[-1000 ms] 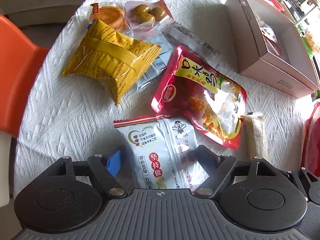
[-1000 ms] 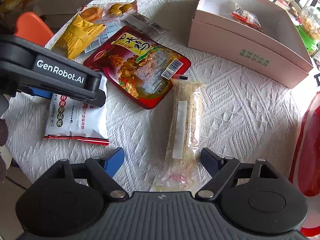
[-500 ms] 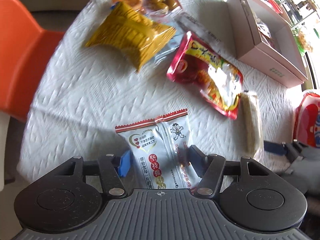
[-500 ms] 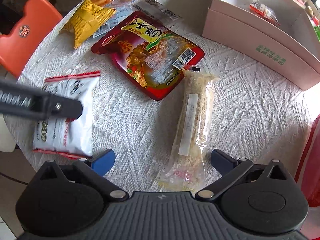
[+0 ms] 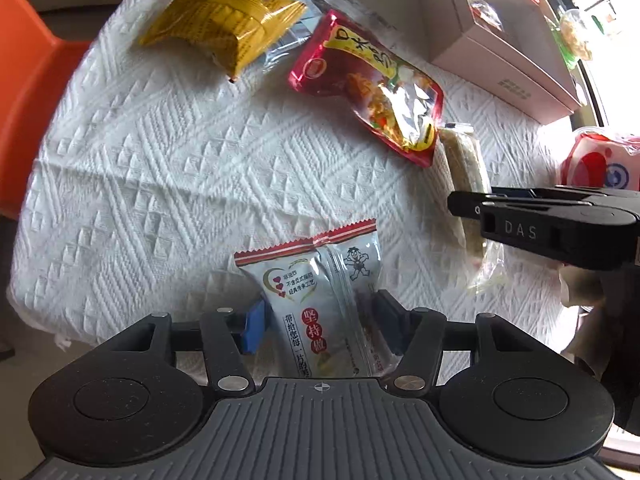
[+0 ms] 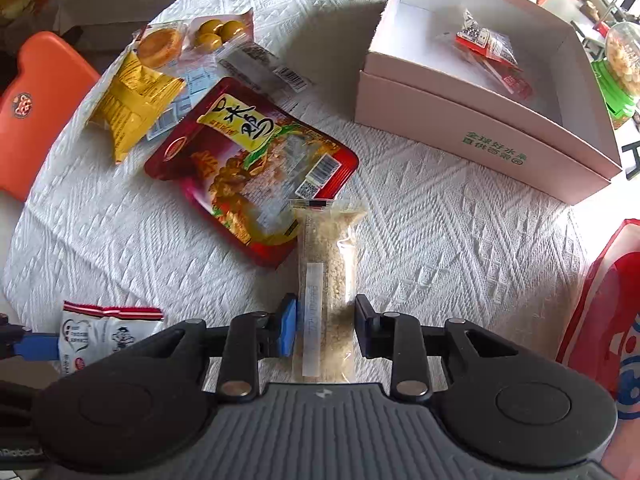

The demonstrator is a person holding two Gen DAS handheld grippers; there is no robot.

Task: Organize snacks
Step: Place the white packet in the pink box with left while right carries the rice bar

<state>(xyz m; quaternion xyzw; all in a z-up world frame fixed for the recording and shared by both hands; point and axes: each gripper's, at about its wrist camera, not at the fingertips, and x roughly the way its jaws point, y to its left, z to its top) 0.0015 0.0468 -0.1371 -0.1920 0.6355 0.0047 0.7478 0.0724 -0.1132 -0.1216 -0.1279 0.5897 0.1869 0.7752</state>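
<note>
My left gripper [image 5: 316, 326] is shut on a white rice cracker packet [image 5: 320, 300] with a red top edge, held above the table's near edge; the packet also shows in the right wrist view [image 6: 104, 332]. My right gripper [image 6: 326, 326] has its jaws closed against the sides of a long clear packet of beige cereal bar [image 6: 326, 276], which lies on the white tablecloth [image 6: 460, 220]. The bar also shows in the left wrist view [image 5: 464, 168], with the right gripper [image 5: 472, 204] over it.
A pink open box [image 6: 480, 128] with a red snack inside [image 6: 492, 52] stands at the back right. A red pouch [image 6: 252, 164], a yellow packet [image 6: 132, 104] and small pastries [image 6: 192, 38] lie left. An orange chair [image 6: 36, 108] stands left. A red bag [image 6: 608, 312] is at right.
My left gripper has closed on the rice cracker packet and lifted it back off the table. My right gripper has moved onto the cereal bar and its jaws have closed from wide open.
</note>
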